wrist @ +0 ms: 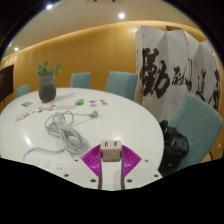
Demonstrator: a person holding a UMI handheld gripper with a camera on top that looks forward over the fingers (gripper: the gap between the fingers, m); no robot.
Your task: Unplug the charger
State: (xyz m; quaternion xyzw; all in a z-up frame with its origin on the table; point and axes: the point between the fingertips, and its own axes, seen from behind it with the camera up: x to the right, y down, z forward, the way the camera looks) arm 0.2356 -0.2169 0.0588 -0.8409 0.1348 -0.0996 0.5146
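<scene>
My gripper (pixel 110 160) is shut on a small white charger block (pixel 110 152) with two slots on its face; the purple pads (pixel 93 158) press it from both sides. It is held just above the near edge of a round white table (pixel 40 140). A coiled white cable (pixel 63 130) lies on the table just beyond the fingers, to their left. I cannot tell whether the cable is joined to the charger.
A potted plant (pixel 46 84) stands at the table's far left, with small items (pixel 85 101) near it. Teal chairs (pixel 121 84) ring the table. A black bag (pixel 174 148) lies on a chair at the right. White banners (pixel 180 70) with black writing hang behind.
</scene>
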